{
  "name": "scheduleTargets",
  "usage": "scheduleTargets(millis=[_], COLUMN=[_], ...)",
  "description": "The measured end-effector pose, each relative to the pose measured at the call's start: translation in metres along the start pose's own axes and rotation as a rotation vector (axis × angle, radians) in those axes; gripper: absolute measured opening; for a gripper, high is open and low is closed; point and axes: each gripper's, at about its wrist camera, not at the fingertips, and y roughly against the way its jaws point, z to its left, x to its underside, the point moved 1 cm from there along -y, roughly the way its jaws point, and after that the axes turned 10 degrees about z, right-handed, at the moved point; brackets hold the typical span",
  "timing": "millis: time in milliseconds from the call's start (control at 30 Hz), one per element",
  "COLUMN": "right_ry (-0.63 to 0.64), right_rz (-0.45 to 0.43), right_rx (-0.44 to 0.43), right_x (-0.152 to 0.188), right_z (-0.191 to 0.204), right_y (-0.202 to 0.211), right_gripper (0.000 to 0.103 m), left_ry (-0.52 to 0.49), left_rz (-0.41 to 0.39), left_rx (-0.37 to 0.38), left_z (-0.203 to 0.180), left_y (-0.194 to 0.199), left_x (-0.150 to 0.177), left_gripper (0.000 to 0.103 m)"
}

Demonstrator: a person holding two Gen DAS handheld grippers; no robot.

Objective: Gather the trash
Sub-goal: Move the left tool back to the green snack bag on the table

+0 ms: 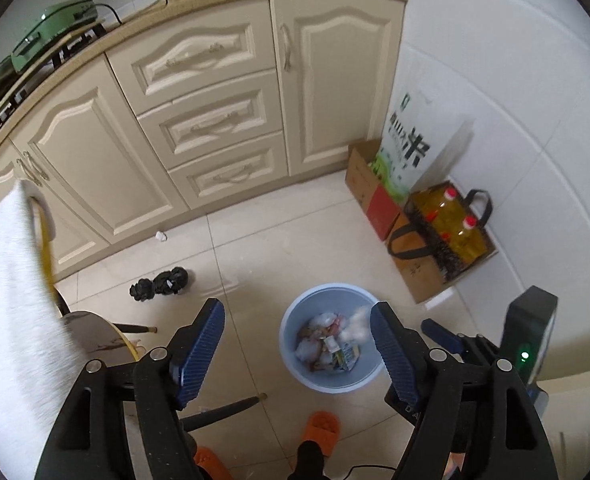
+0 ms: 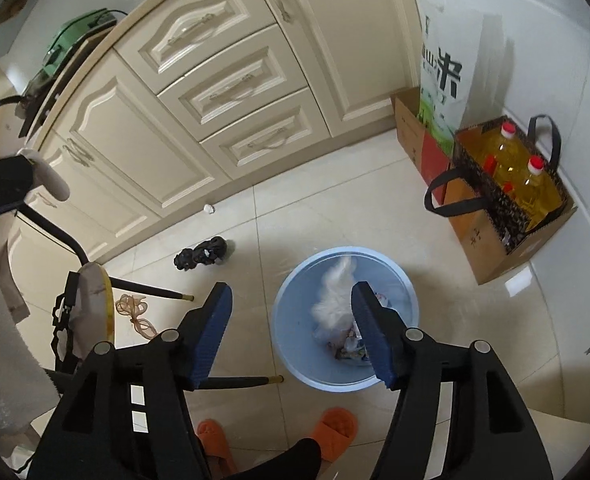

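A kitchen with cream panelled cabinets (image 1: 199, 120) and a pale glossy tiled floor (image 1: 279, 240) fills the left wrist view. The left tongs (image 1: 297, 340) stand open with nothing between them, above the round light-blue plastic bin (image 1: 295, 364), which sits on the floor just right of their middle, holding crumpled wrappers. A blurred white paper wad (image 1: 355, 322) shows in the bin beside the right finger. A black crumpled bag (image 1: 161, 282) lies beyond the left finger.

In the right wrist view, the right tongs (image 2: 291, 322) are open and empty above the same bin (image 2: 295, 344); the blurred white wad (image 2: 335, 300) shows in the bin between the fingers.
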Motion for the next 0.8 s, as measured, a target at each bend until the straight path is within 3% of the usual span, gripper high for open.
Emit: scheduleTargets(millis=[133,233,467,600,800], right_ry=[0.006,0.03,0.215,0.33,0.454], right_rz=[-0.038,-0.091,-0.23,-0.259,-0.238], right_rx=[-0.02,-0.05,-0.116,-0.138,-0.157], right_x=[0.005,0.007,0.0,-0.006,-0.022], right_z=[0.016,0.038,0.142,0.205,0.286], right_y=[0.032,0.064,0.141,0.155,0.134], right_gripper=[0.071,0.072,0.091,0.097,0.1], left_ry=[-0.023,-0.023,0.019,0.11,0.235], left_rz=[-0.085,-0.169,-0.308,-0.339,-0.28], left_rx=[0.006,-0.022,-0.146,-0.245,-0.322], left_z=[0.024,0.052,0.133,0.184,0.253], left_y=[0.058,0.104,0.177,0.187,0.163], left_x=[0.027,0.051,0.094,0.112,0.122], left_gripper=[0.072,0.08,0.086,0.092,0.094])
